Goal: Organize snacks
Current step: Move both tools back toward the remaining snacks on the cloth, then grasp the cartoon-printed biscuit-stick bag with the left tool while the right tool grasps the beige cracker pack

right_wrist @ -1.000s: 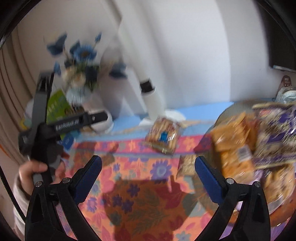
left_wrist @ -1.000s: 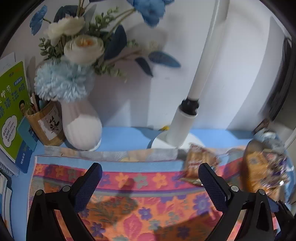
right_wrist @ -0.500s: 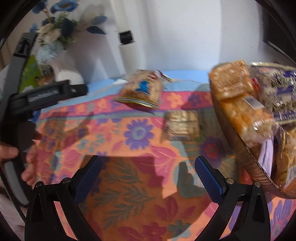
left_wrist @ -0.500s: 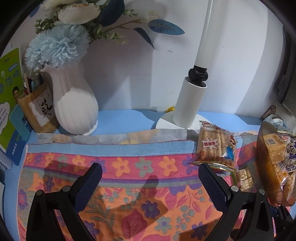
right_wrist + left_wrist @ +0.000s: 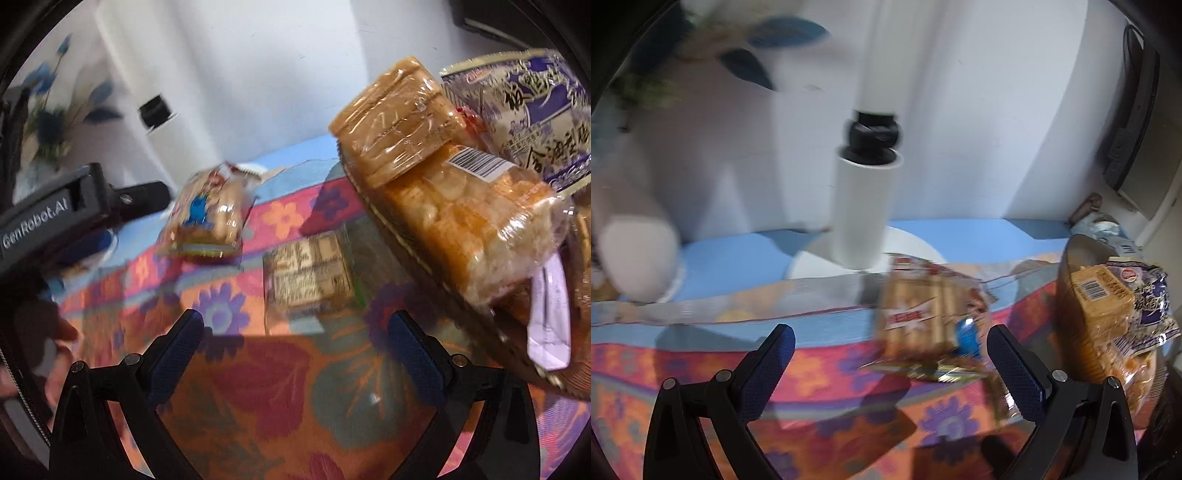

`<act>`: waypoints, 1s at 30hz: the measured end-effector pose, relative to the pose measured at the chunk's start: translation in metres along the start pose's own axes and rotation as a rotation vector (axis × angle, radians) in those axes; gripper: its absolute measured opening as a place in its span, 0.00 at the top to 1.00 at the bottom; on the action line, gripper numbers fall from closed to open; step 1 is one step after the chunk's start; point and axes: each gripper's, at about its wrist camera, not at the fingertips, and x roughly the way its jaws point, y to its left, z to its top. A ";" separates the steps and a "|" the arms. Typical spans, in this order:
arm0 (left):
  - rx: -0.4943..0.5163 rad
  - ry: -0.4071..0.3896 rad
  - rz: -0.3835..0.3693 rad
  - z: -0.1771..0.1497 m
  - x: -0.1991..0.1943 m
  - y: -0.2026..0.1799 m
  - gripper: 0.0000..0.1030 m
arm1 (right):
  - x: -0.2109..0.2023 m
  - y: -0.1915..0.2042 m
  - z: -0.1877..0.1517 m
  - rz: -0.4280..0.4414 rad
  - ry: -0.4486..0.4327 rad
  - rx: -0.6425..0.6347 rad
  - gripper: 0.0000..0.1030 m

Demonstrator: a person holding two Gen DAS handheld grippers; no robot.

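Note:
A clear biscuit packet (image 5: 923, 325) (image 5: 208, 221) with a red star label lies on the flowered cloth, just beyond my left gripper (image 5: 891, 350), which is open with nothing between its fingers. A small brown wafer packet (image 5: 308, 275) lies flat on the cloth ahead of my right gripper (image 5: 295, 338), also open and holding nothing. To the right stands a brown basket (image 5: 1071, 295) (image 5: 439, 280) piled with wrapped cakes (image 5: 454, 192) and a purple-and-white snack bag (image 5: 528, 110). The left gripper's black body (image 5: 74, 218) shows at the left edge of the right wrist view.
A white lamp post (image 5: 862, 210) on a round base stands at the back against the wall. A white vase (image 5: 631, 254) with blue flowers sits back left. The flowered cloth (image 5: 266, 398) covers a blue table (image 5: 979, 236). A person's hand (image 5: 22, 369) shows lower left.
My left gripper has swung right and closer to the biscuit packet. My right gripper has moved in toward the wafer packet and the basket. Both stay open.

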 end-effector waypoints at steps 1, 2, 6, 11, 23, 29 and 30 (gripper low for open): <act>-0.002 0.011 -0.010 0.001 0.006 -0.002 0.00 | 0.001 -0.001 0.002 0.007 -0.003 0.009 0.00; -0.004 0.023 -0.017 0.002 0.011 -0.003 0.00 | 0.003 0.000 0.003 0.005 -0.006 0.013 0.00; -0.002 0.040 -0.032 0.002 0.029 -0.006 0.00 | 0.007 0.000 0.009 0.001 -0.016 0.025 0.00; 0.028 0.008 -0.054 -0.003 0.033 -0.008 0.05 | 0.020 0.013 0.018 -0.046 -0.011 0.006 0.00; 0.023 -0.083 -0.040 -0.004 0.006 -0.001 0.53 | 0.017 0.017 0.019 0.084 -0.015 -0.014 0.55; -0.033 -0.094 -0.035 -0.012 -0.036 0.020 0.53 | -0.001 0.010 0.012 0.163 0.001 -0.016 0.55; -0.040 -0.096 -0.034 -0.015 -0.045 0.023 0.53 | -0.004 0.011 0.010 0.176 0.009 -0.022 0.55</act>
